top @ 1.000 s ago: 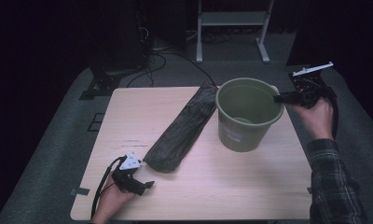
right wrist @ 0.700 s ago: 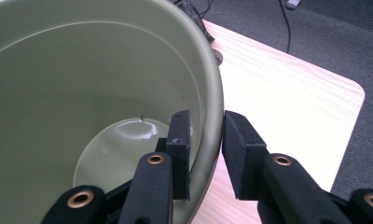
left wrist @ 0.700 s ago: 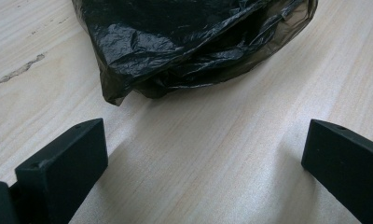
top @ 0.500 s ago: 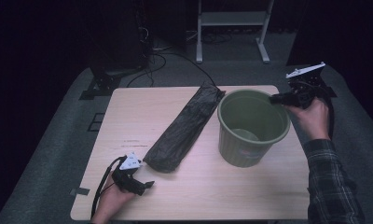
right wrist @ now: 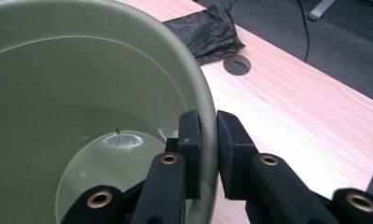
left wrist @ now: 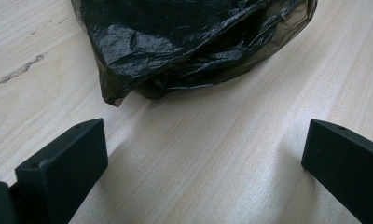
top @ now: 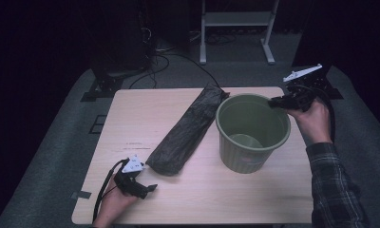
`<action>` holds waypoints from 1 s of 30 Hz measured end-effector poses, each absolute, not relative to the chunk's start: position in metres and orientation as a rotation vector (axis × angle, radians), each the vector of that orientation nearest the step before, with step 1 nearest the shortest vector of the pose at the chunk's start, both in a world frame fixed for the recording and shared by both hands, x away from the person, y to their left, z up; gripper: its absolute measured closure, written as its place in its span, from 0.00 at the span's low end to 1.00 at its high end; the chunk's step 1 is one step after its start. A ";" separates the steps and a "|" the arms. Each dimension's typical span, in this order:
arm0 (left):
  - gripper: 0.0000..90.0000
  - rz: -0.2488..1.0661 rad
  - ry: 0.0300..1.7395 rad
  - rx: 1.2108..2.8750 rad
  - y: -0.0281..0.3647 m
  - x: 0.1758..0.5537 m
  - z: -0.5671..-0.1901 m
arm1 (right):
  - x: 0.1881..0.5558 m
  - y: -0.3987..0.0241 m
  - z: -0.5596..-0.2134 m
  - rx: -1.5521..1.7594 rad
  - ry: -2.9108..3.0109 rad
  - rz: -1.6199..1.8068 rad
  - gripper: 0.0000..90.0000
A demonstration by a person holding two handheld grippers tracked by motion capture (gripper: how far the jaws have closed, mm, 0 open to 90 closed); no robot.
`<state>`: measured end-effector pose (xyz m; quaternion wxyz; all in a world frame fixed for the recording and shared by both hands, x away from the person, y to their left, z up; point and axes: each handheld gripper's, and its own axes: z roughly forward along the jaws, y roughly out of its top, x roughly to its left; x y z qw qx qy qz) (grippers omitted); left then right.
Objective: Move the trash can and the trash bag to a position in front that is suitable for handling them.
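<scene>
Bucket rim pinched, bag lying loose

Nearest the person, the left hand-held gripper (top: 139, 186) rests on the table (top: 145, 114) with its jaws spread wide and nothing between them, just short of the near end of the black plastic bag (top: 185, 132). Farther off, the right hand-held gripper (top: 279, 102) has just closed its jaws on the rim of the green bucket (top: 252, 133), which stands beside the bag.

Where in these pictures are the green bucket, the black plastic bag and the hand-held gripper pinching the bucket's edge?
green bucket (top: 240, 159): high view, on its ribbed outer wall.
black plastic bag (top: 185, 135): high view, on the middle of its folded length.
right hand-held gripper (right wrist: 208, 140): right gripper view, between its fingertips at the rim.
</scene>
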<state>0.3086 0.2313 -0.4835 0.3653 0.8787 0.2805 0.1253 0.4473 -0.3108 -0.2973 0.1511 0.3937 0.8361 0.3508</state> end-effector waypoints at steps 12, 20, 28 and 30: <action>0.00 0.321 0.721 2.257 0.231 0.309 -0.484 | 0.441 -0.274 -0.297 1.016 2.472 1.029 0.89; 0.00 0.321 0.720 2.258 0.231 0.309 -0.484 | 0.432 -0.244 -0.297 0.920 2.519 1.043 0.89; 0.00 0.320 0.719 2.258 0.231 0.309 -0.484 | 0.424 -0.218 -0.297 0.847 2.549 1.051 0.89; 0.00 0.319 0.719 2.258 0.231 0.309 -0.484 | 0.423 -0.212 -0.297 0.830 2.558 1.055 0.89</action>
